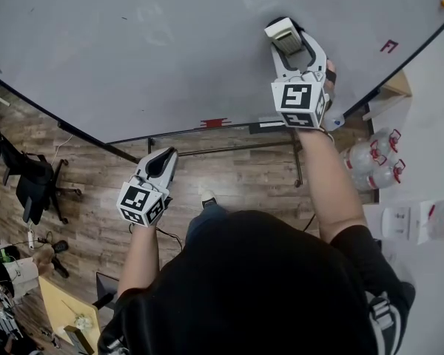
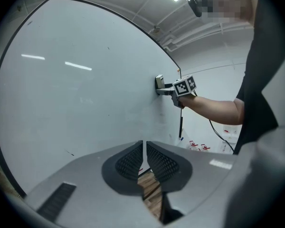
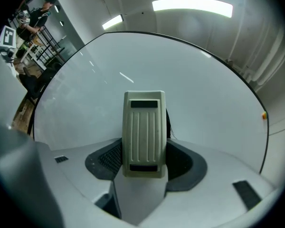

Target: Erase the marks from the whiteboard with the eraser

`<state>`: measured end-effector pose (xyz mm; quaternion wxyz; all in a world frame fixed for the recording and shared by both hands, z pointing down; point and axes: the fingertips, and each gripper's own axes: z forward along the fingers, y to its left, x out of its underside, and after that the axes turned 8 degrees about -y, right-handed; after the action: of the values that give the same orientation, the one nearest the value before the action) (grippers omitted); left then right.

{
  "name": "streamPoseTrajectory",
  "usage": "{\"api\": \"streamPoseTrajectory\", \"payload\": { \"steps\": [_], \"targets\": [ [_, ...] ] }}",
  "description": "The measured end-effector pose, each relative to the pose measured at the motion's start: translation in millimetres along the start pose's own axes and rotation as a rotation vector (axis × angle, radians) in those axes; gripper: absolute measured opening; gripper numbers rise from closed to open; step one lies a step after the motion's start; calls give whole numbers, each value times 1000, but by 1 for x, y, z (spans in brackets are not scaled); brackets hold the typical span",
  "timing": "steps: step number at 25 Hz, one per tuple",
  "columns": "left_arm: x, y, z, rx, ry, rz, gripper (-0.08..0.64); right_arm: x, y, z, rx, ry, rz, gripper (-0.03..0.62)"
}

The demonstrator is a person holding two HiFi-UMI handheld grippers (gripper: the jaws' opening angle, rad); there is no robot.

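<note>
Eraser [image 3: 143, 132] clamped in right gripper [image 1: 288, 44] on whiteboard [image 1: 133, 50] | left gripper [image 2: 145, 148] closed, empty

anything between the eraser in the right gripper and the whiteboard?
Nothing visible. The right gripper is shut on the eraser, which sits at the whiteboard with bare surface around it. The left gripper, shut, hangs clear of the board.

a red f-like sign [image 1: 388, 46] near the whiteboard's [image 1: 133, 50] right edge
</note>
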<state>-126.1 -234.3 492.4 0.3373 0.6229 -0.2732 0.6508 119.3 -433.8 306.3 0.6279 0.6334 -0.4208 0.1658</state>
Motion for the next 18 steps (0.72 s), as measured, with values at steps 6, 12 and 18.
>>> {"api": "streamPoseTrajectory", "payload": {
  "steps": [6, 12, 18],
  "targets": [
    [0, 2, 3, 10, 6, 0, 15, 26, -25, -9, 42, 46, 53, 247],
    [-2, 1, 5, 19, 6, 4, 15, 32, -27, -12, 40, 27, 110, 247],
    [-5, -1, 7, 33, 1, 11, 15, 26, -19, -27, -27, -21, 260, 247]
  ]
}}
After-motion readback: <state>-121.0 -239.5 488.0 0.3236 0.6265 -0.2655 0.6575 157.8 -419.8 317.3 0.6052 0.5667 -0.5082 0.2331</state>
